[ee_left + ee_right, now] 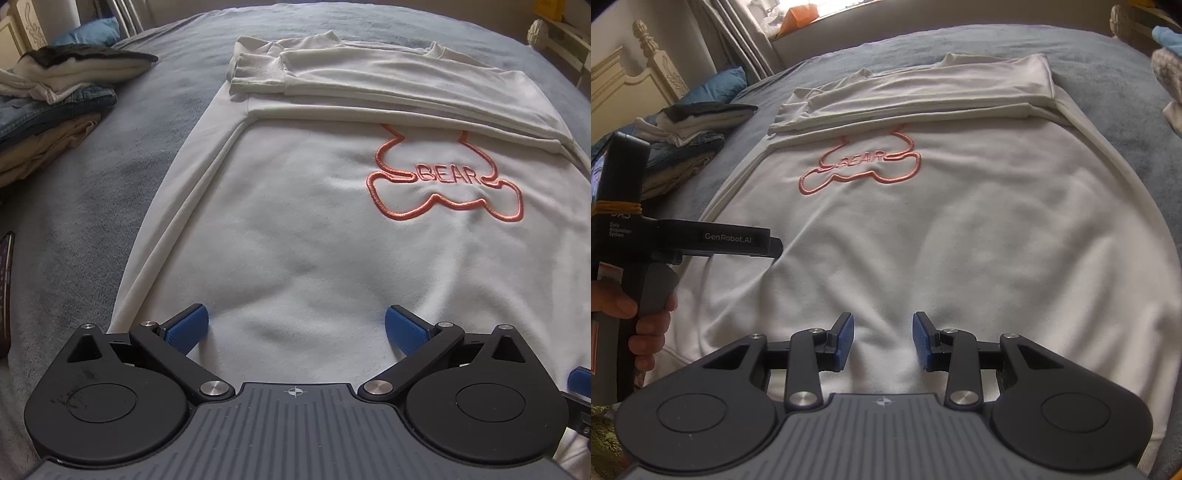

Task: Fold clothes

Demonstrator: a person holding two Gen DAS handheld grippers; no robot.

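A white sweatshirt point(295, 229) with an orange "BEAR" outline point(447, 181) lies flat on the grey bed, both sleeves folded across its far, upper part point(369, 85). It also shows in the right wrist view point(942, 240). My left gripper point(295, 332) is open wide, its blue pads just above the near hem, holding nothing. My right gripper point(883, 339) is open, narrower, over the near hem to the right of the left one. The left gripper's body and the hand holding it point(646, 258) show at the left of the right wrist view.
A stack of folded clothes point(55, 99) sits on the bed at the left, with a blue pillow point(92, 31) behind it. A cream headboard point(635, 81) stands at far left. More fabric lies at the right edge point(1169, 74). The grey bedspread point(110, 184) surrounds the sweatshirt.
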